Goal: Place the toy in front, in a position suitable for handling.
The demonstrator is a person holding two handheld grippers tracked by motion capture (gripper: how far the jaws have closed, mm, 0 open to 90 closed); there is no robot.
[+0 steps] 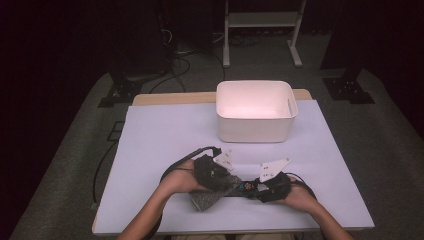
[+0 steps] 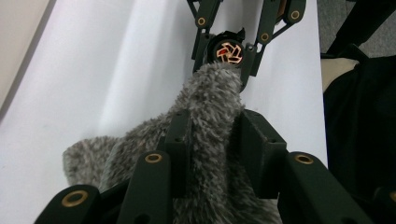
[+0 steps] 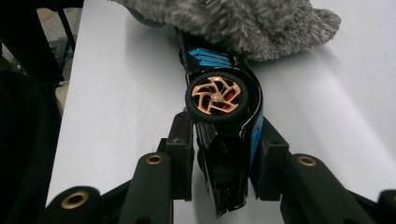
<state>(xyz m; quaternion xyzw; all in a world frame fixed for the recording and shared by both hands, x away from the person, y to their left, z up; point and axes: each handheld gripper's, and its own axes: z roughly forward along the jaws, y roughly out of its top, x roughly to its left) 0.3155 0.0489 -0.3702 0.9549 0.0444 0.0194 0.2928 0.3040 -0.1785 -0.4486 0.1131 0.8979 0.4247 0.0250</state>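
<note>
A grey fuzzy cloth (image 1: 207, 199) lies near the table's front edge. My left gripper (image 1: 227, 181) is shut on a fold of it; in the left gripper view the pile (image 2: 212, 93) bulges up between the two pads (image 2: 180, 140). From the right, my right gripper (image 1: 254, 188) is shut on a black and blue toy car (image 1: 245, 186) lying on its side. The right gripper view has the car (image 3: 219, 100), copper wheel uppermost, clamped in that gripper (image 3: 224, 140). The cloth (image 3: 243, 23) covers the car's far end. The same wheel (image 2: 229, 51) peeks out beyond the cloth.
An open white bin (image 1: 255, 131) stands on the pale table sheet (image 1: 165, 130) at the back, right of centre. Dark floor with cables and a white stand's legs (image 1: 262, 30) lies beyond the table. The person's dark clothing (image 2: 359, 121) sits close to the front edge.
</note>
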